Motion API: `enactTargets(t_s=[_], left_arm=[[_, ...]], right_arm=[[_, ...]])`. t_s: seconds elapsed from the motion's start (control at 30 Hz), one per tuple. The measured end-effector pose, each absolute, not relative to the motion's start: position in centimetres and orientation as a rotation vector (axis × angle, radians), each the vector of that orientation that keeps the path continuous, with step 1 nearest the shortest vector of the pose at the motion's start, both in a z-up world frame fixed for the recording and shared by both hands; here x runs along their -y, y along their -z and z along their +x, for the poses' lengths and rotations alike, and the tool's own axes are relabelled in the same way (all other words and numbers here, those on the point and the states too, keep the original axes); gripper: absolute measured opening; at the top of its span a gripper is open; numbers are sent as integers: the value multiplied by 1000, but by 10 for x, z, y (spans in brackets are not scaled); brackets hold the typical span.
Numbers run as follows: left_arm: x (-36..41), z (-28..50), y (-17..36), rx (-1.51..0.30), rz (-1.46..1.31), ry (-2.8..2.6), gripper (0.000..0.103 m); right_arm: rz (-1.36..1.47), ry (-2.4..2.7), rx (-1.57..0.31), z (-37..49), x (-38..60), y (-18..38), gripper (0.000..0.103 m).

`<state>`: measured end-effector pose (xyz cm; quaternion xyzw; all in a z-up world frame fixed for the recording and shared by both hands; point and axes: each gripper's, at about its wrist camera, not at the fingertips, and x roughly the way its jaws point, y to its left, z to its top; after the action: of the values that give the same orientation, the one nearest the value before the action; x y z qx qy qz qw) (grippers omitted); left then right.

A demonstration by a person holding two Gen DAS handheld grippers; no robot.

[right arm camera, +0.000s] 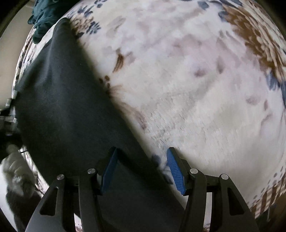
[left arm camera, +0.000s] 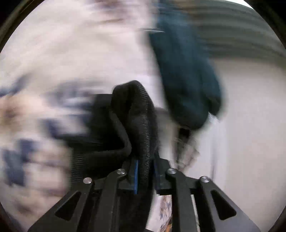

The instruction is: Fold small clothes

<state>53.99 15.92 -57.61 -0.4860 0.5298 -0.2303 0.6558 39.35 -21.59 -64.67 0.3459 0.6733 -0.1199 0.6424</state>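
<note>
My left gripper [left arm camera: 145, 161] is shut on the ribbed hem of a black garment [left arm camera: 135, 114], which bunches up between the blue pads. The left wrist view is smeared by motion. In the right wrist view the same black garment [right arm camera: 68, 107] lies stretched over the patterned blanket [right arm camera: 187, 89], running from the lower middle to the upper left. My right gripper [right arm camera: 142, 151] is open, its left pad [right arm camera: 110, 171] over the black cloth and its right pad [right arm camera: 176, 171] over the blanket.
A dark teal garment [left arm camera: 185, 75] lies crumpled beyond the black one; it also shows at the top left of the right wrist view [right arm camera: 42, 16]. A pale wall [left arm camera: 250, 125] is at the right. A grey-white cloth [right arm camera: 16, 171] lies at the lower left.
</note>
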Motion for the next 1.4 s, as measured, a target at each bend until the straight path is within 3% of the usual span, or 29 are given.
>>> enactTargets(t_s=[0.07, 0.1, 0.13, 0.2, 0.33, 0.4, 0.43, 0.47, 0.53, 0.63, 0.67, 0.7, 0.77, 0.83, 0.93, 1.03, 1.1, 1.17, 1.2, 1.3, 1.37, 1.4], left_arm=[[-180, 541, 590, -1221, -1159, 459, 25], [-188, 540, 585, -1209, -1161, 440, 35], [-192, 538, 577, -1185, -1147, 426, 56], [-196, 541, 557, -1134, -1070, 386, 72], [-171, 575, 559, -1202, -913, 385, 71], [-153, 592, 563, -1225, -860, 430, 62], [-144, 599, 566, -1219, -847, 458, 21], [-138, 602, 566, -1213, -874, 520, 9], [-136, 601, 564, -1149, -1002, 658, 10], [-156, 603, 579, -1236, -921, 519, 14], [-169, 602, 587, -1262, -943, 472, 19], [-180, 600, 590, -1287, -950, 424, 34], [-201, 586, 581, -1249, -1001, 391, 43], [-211, 564, 562, -1241, -973, 368, 62], [-191, 538, 543, -1286, -890, 381, 66], [-157, 512, 545, -1406, -775, 364, 66], [-140, 503, 546, -1366, -729, 395, 63], [-132, 503, 547, -1305, -777, 457, 40], [-136, 504, 549, -1283, -850, 503, 23], [-156, 507, 569, -1251, -1071, 617, 23], [-177, 508, 592, -1327, -1086, 521, 24], [-188, 507, 597, -1334, -1087, 481, 30]], right_arm=[[791, 272, -1535, 392, 219, 642, 59], [793, 275, -1533, 392, 220, 640, 59], [796, 274, -1529, 388, 224, 637, 59], [801, 277, -1528, 384, 230, 634, 59], [800, 277, -1547, 378, 227, 640, 59], [794, 284, -1561, 377, 220, 644, 59], [793, 281, -1563, 378, 218, 644, 59], [791, 281, -1561, 379, 216, 644, 59], [791, 281, -1549, 382, 212, 641, 59], [789, 286, -1550, 386, 208, 641, 59], [795, 287, -1551, 387, 208, 642, 59], [801, 290, -1552, 388, 215, 641, 59], [820, 288, -1543, 385, 221, 638, 59], [821, 290, -1542, 383, 224, 634, 59], [829, 288, -1550, 375, 229, 633, 59], [822, 295, -1574, 367, 226, 639, 59], [817, 299, -1588, 364, 223, 644, 59], [810, 301, -1592, 365, 220, 646, 59], [808, 300, -1589, 365, 220, 645, 59], [812, 292, -1572, 365, 215, 640, 59], [810, 286, -1571, 366, 216, 639, 59], [812, 283, -1573, 366, 216, 638, 59]])
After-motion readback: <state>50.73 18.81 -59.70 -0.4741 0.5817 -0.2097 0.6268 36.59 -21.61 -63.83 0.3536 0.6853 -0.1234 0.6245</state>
